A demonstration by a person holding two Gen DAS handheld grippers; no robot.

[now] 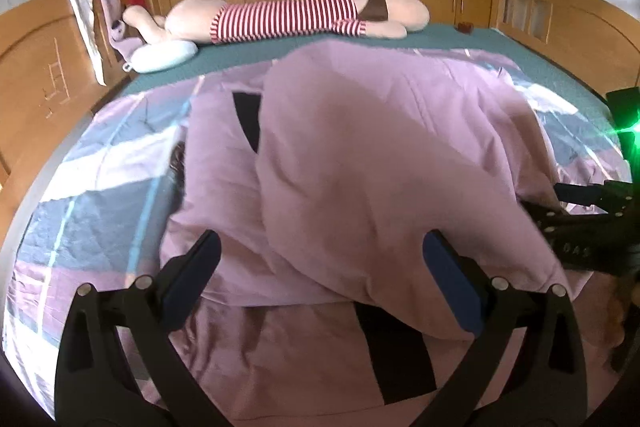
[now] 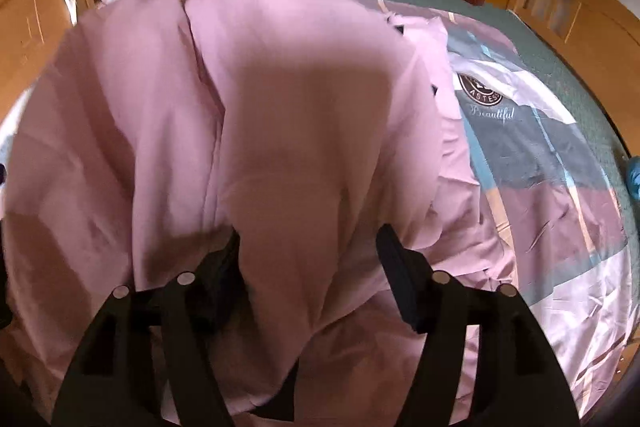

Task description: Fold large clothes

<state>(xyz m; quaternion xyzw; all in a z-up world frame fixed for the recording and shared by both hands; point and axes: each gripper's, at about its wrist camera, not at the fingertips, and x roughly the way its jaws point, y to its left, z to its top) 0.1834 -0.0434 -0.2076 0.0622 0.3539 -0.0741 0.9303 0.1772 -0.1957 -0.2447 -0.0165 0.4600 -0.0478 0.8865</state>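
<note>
A large pink garment (image 1: 360, 155) with black stripes lies folded over itself on the bed; it fills the right wrist view (image 2: 280, 115) too. My left gripper (image 1: 320, 279) is open, its blue-padded fingers (image 1: 452, 287) wide apart over the garment's near fold. My right gripper (image 2: 310, 275) is open too, with a raised fold of pink cloth sitting between its black fingers (image 2: 400, 279), not pinched. The right gripper also shows at the right edge of the left wrist view (image 1: 592, 223).
A patchwork quilt (image 2: 540, 155) covers the green bed sheet (image 1: 400, 39). A big plush toy in a red-striped shirt (image 1: 288, 15) lies along the far side. A pale blue pillow (image 1: 164, 55) lies far left. Wooden bed frame (image 1: 40, 67) and cupboards surround the bed.
</note>
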